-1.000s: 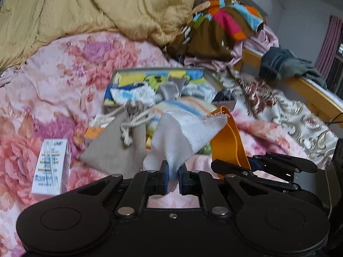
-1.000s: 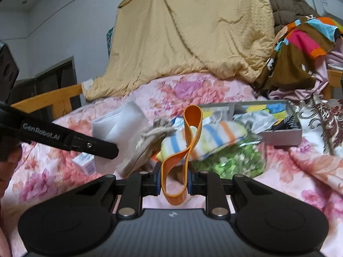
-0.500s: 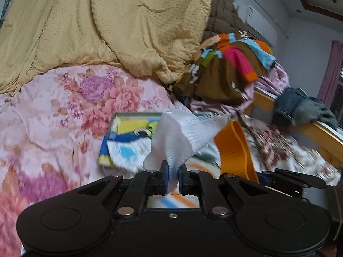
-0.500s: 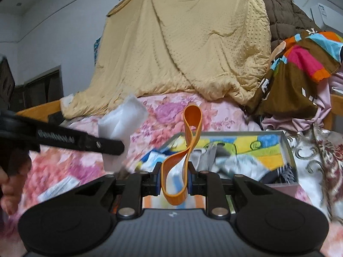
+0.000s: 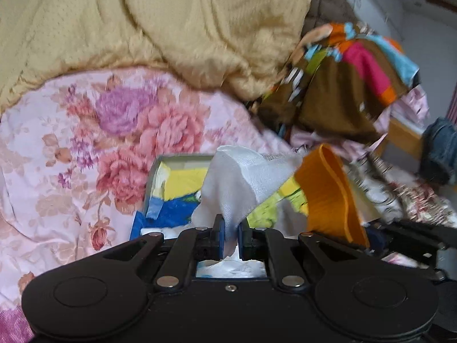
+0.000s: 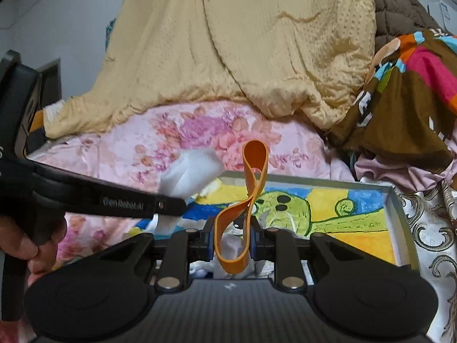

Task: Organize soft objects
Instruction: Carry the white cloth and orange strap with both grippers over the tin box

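**Gauze and Band Held Over the Tray**

Left gripper (image 5: 230, 235): fingers clamped on a white gauze cloth (image 5: 240, 180), bunched and standing up from the pads. Right gripper (image 6: 231, 240): fingers closed on an orange elastic band (image 6: 248, 197), loop twisted and rising upright. Both held above a shallow grey tray (image 6: 400, 214) lined with a yellow, blue and green cartoon print, resting on the pink floral bedspread (image 5: 71, 157). Beyond, a heaped yellow blanket (image 6: 257, 43); to the right, a pile of multicoloured clothes (image 5: 351, 77).
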Available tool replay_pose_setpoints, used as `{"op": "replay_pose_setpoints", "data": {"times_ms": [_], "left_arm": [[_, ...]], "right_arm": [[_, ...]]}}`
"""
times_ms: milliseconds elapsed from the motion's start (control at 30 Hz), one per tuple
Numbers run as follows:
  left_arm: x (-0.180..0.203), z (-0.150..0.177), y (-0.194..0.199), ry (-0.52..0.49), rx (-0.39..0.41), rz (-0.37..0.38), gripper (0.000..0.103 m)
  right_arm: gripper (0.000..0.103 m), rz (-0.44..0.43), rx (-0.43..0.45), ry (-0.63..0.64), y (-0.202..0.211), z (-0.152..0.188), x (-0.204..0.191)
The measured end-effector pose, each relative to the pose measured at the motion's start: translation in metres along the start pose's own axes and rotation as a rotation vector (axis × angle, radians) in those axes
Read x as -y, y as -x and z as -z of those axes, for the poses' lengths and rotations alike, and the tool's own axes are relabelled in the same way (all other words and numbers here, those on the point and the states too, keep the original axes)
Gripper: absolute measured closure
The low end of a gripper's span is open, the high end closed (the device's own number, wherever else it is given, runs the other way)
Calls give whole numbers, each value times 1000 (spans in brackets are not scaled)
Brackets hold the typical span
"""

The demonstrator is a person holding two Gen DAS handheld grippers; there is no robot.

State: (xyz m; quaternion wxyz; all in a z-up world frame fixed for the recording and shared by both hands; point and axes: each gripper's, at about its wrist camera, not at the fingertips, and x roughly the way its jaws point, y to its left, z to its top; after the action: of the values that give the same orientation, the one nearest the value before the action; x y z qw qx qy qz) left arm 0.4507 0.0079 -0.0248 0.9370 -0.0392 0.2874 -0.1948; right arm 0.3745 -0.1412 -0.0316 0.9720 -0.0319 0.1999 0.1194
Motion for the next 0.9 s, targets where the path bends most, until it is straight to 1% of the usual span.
{"op": "replay_pose_setpoints", "data": {"times_ms": [67,167,267,333,400,433,500,533,600,633,700,767,800,833,900], "left_arm": [[-5,3,-12,9,-38,-3,94],[-10,11,-21,18,-58,-1,94],[-13,14,-26,30,-71,10,94],[-12,13,-28,24,-75,13,93],[-10,12,-30,20,-86,15,92],[-9,11,-31,18,-93,13,92],[-7,11,-31,16,-103,13,86],[-6,11,-31,15,-104,14,85],[-6,11,-29,17,-104,22,82],[-7,11,-28,23,-104,32,80],[-10,12,-25,42,-100,41,72],[-12,14,-22,58,-100,30,69],[-13,15,-20,63,-97,25,65],[-14,15,-17,68,-92,20,63],[-16,17,-9,80,-78,3,53]], "right_arm": [[78,2,-29,-19,-8,1,3],[76,6,-48,-35,-17,5,7],[69,21,-62,-60,-23,6,11],[67,31,-78,-80,-26,4,14],[56,43,-86,-90,-28,2,17],[55,51,-86,-93,-28,1,18],[48,77,-88,-90,-27,0,20],[46,87,-86,-89,-26,-1,21],[39,93,-80,-91,-22,-2,23],[37,95,-77,-90,-20,-2,24],[30,106,-73,-80,-16,-2,25],[25,117,-67,-69,-10,-2,26],[19,122,-60,-67,-6,-2,27],[16,127,-49,-69,-1,-2,28],[11,127,-34,-76,9,-3,30]]}}
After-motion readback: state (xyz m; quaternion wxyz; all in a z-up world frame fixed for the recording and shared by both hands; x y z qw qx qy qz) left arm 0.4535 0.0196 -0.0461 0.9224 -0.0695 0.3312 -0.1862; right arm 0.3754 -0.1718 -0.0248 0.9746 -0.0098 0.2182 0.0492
